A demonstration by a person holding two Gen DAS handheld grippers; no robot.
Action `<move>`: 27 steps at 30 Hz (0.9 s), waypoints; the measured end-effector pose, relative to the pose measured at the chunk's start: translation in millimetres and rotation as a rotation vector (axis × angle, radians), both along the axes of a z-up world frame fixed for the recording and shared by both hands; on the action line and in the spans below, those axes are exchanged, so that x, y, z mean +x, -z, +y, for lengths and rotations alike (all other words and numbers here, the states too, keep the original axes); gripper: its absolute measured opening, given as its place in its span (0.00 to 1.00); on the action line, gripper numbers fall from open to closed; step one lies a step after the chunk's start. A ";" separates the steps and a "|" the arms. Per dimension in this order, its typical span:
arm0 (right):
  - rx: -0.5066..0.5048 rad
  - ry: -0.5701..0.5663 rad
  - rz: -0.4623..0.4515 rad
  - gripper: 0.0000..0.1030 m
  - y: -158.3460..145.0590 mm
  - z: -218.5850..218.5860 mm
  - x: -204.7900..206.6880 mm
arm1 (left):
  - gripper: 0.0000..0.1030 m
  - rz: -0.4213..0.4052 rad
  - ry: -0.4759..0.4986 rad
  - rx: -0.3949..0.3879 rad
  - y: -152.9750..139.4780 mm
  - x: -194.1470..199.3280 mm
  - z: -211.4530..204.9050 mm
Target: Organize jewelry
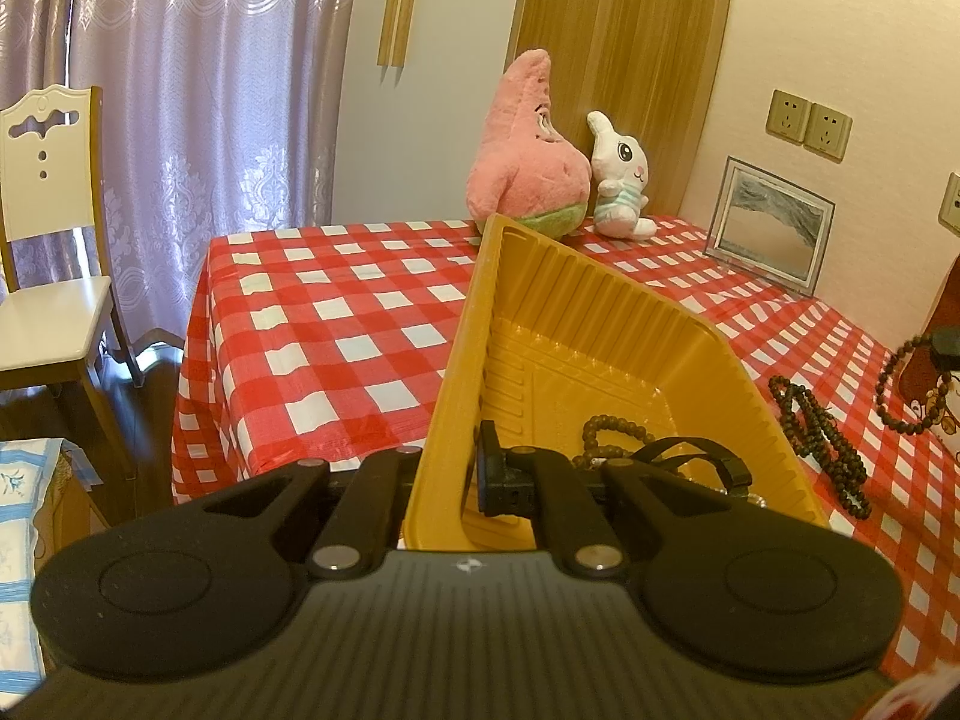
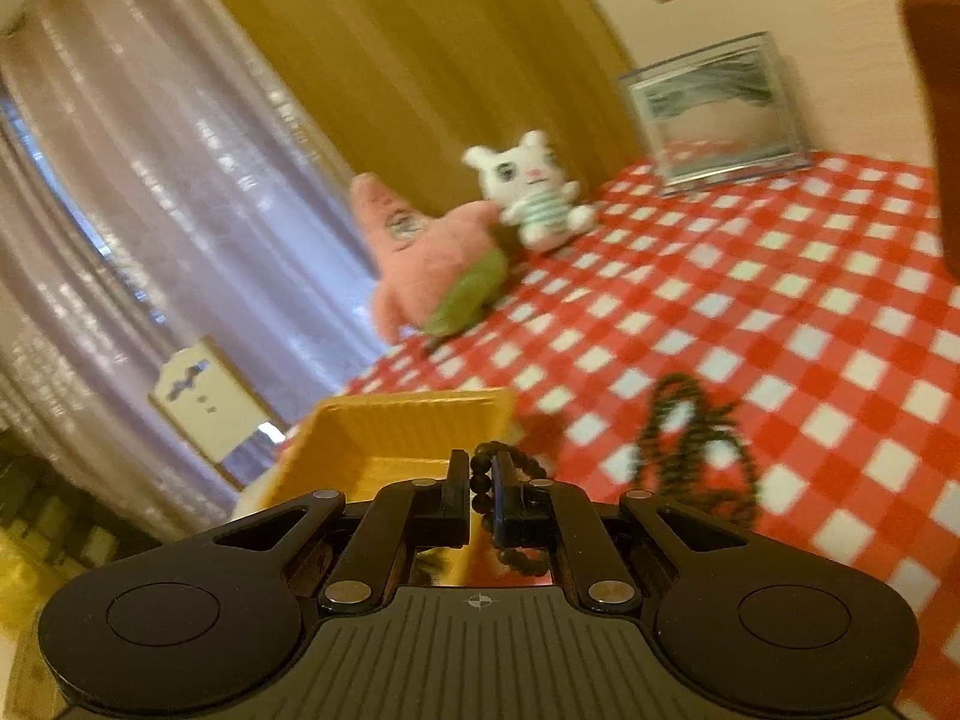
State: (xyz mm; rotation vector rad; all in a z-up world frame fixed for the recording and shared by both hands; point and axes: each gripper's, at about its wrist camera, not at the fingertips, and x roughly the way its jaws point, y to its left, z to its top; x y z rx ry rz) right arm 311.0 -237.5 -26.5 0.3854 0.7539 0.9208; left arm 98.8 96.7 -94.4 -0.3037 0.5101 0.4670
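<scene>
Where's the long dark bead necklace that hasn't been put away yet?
In the left wrist view, the bead necklace lies on the checked tablecloth just right of the yellow tray; the right wrist view shows it blurred, also right of the tray.

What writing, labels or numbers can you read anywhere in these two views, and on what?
No readable text anywhere.
Left gripper base: a small round emblem, no letters.
Right gripper base: a crosshair mark only.
Red box at the right edge: printed pattern, no legible words.

Both fisheye views look forward and slightly downward along their claws, close over the checked bench [image 1: 336, 324]. The right view is tilted and blurred. Both share the yellow tray [image 1: 600, 324], plush toys [image 2: 432, 252] and curtain [image 1: 198, 108].
</scene>
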 end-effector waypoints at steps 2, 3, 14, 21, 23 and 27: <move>0.019 -0.036 0.009 0.07 -1.0 12.9 -6.0 | 0.06 0.000 0.001 0.000 0.1 0.0 -0.2; 0.031 -0.059 0.017 0.07 -1.1 21.7 -9.2 | 0.06 0.001 0.001 0.001 0.0 0.1 0.1; 0.064 -0.276 0.112 0.07 10.4 116.2 -44.6 | 0.06 -0.001 0.001 -0.001 -0.7 0.3 0.6; -0.036 -0.299 0.154 0.07 35.2 157.8 -52.2 | 0.06 -0.007 0.000 -0.004 -1.2 1.6 1.4; -0.049 -0.297 0.158 0.07 39.7 162.9 -53.4 | 0.06 -0.007 -0.001 -0.003 -1.0 1.9 1.4; -0.055 -0.286 0.175 0.07 44.0 170.5 -53.6 | 0.06 -0.006 -0.001 -0.004 -1.2 1.8 1.5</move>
